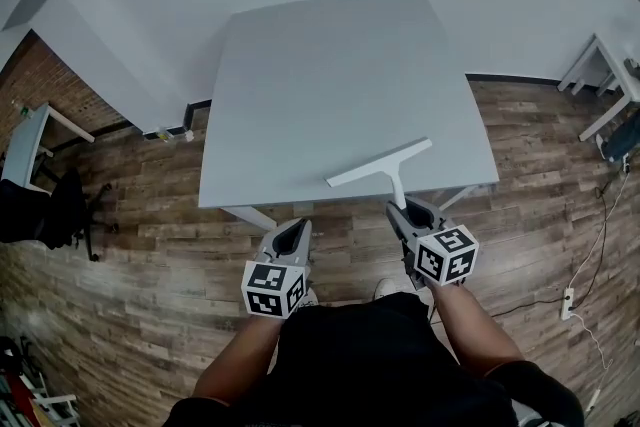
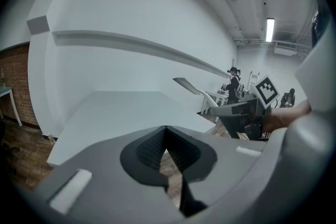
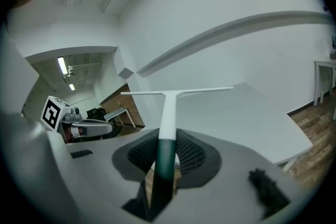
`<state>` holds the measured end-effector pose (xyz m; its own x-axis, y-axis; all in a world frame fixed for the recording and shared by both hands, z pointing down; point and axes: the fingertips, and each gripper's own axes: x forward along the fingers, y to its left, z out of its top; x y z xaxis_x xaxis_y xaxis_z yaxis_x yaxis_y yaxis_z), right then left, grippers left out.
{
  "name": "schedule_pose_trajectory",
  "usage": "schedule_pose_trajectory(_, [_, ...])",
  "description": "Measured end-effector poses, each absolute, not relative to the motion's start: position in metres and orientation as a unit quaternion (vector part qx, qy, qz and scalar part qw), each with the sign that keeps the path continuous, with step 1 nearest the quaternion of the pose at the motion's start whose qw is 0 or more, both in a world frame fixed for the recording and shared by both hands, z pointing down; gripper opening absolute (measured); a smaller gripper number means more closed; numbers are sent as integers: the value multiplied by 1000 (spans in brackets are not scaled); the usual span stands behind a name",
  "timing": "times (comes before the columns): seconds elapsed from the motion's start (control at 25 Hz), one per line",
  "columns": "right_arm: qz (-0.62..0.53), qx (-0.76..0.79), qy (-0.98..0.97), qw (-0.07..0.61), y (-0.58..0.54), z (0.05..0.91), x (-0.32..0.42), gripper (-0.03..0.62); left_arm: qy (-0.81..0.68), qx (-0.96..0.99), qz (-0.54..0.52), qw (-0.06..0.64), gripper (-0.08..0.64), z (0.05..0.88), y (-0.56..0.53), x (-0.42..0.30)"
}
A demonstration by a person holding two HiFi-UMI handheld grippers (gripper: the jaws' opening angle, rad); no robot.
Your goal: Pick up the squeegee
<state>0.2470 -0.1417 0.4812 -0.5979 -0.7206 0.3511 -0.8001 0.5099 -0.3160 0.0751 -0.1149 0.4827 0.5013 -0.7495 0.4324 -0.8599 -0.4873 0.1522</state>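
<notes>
Over the near edge of the table [image 1: 300, 95], the right gripper [image 1: 420, 212] clamps the squeegee [image 1: 385, 163] by its dark green handle end, white blade above the tabletop. Just off that edge, the left gripper [image 1: 291, 233] has its jaws pressed together with nothing between. Both cubes [image 1: 446, 254] carry black-and-white square markers.

No legible text, brands or numbers, only patterned square markers [image 1: 446, 255]

A black top [image 1: 380, 355] is worn. The left gripper [image 1: 292, 231] and right gripper [image 1: 418, 211] are moulded in grey, lined with dark ribbed pads [image 2: 149, 149], and capped by white cubes [image 1: 273, 288] printed with black squares.
</notes>
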Motion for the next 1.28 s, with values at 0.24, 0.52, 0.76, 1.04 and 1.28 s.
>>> schedule_pose_trajectory(0.24, [226, 465, -852, 84, -135, 483, 220, 97, -452, 861, 152, 178, 6, 482, -116, 51])
schedule_pose_trajectory(0.52, [223, 478, -844, 101, -131, 488, 198, 97, -433, 870, 151, 182, 6, 491, -115, 35])
schedule_pose_trajectory(0.76, [213, 478, -844, 117, -137, 486, 182, 97, -438, 867, 146, 187, 6, 493, -120, 12])
schedule_pose_trajectory(1.04, [204, 475, -846, 133, -139, 484, 183, 97, -437, 869, 137, 185, 6, 492, -119, 13])
schedule_pose_trajectory(1.28, [202, 477, -843, 145, -138, 487, 182, 97, -439, 868, 133, 189, 6, 494, -118, 7])
